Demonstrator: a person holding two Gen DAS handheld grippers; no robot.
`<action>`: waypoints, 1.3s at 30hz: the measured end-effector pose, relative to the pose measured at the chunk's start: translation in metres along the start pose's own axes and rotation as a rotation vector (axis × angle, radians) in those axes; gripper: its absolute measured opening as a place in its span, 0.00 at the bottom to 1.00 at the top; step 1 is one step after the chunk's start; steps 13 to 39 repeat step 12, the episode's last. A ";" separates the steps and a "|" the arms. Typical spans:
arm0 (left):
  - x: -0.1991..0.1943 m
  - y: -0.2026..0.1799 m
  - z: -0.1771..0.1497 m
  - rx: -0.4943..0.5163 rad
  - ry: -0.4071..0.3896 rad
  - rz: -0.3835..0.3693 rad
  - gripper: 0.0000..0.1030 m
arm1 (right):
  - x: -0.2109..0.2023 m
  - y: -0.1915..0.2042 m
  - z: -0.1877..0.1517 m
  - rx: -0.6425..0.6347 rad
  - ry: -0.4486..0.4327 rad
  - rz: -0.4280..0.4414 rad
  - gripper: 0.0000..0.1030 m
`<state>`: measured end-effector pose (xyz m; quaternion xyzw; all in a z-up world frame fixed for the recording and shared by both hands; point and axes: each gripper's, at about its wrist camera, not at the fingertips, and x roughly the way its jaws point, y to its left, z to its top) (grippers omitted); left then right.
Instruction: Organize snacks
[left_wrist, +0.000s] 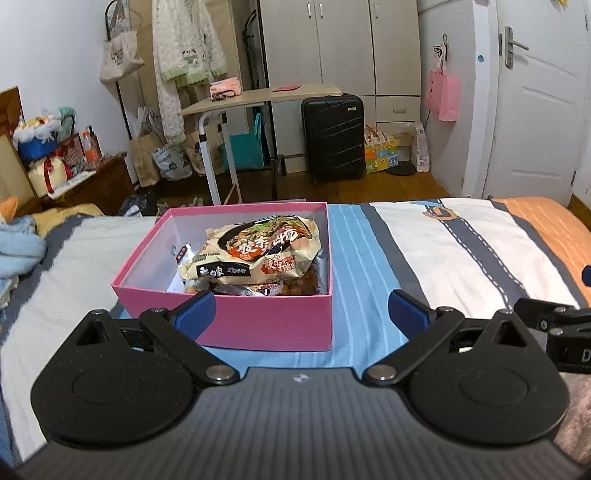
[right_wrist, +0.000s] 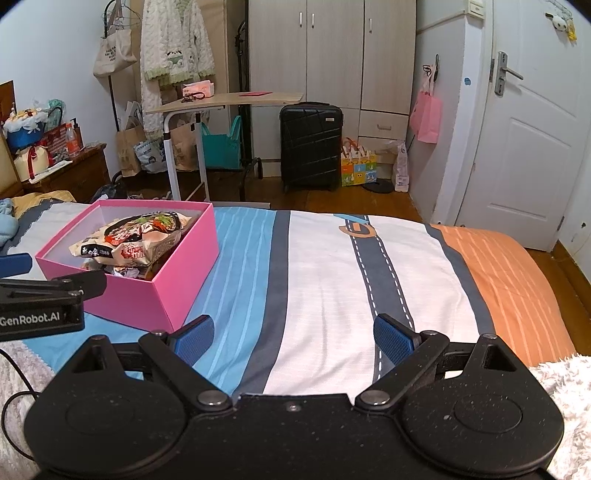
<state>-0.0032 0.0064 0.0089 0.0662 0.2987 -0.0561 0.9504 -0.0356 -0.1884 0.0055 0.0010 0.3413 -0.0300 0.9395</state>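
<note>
Pink box (left_wrist: 236, 321) sits on the striped bed (left_wrist: 443, 251), snack bags (left_wrist: 255, 251) piled inside. Left claw (left_wrist: 301, 310) spread wide, empty, just before the box's near wall. Right claw (right_wrist: 293, 336) spread, empty, over bare bedding beside the box.

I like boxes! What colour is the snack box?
Pink, white inside; clearest in left wrist view.

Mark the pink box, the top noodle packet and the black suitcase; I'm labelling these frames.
pink box (left_wrist: 266, 325), left wrist view, near wall.
noodle packet (left_wrist: 255, 251), left wrist view, printed front.
black suitcase (right_wrist: 310, 144), right wrist view, front shell.
</note>
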 end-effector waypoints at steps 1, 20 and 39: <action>-0.001 -0.001 0.000 0.007 -0.008 0.001 1.00 | 0.000 0.000 0.000 0.001 0.001 -0.001 0.93; -0.002 0.001 0.000 -0.002 -0.015 -0.012 1.00 | 0.004 -0.001 0.000 0.012 0.015 -0.005 0.93; -0.002 0.001 0.000 -0.002 -0.015 -0.012 1.00 | 0.004 -0.001 0.000 0.012 0.015 -0.005 0.93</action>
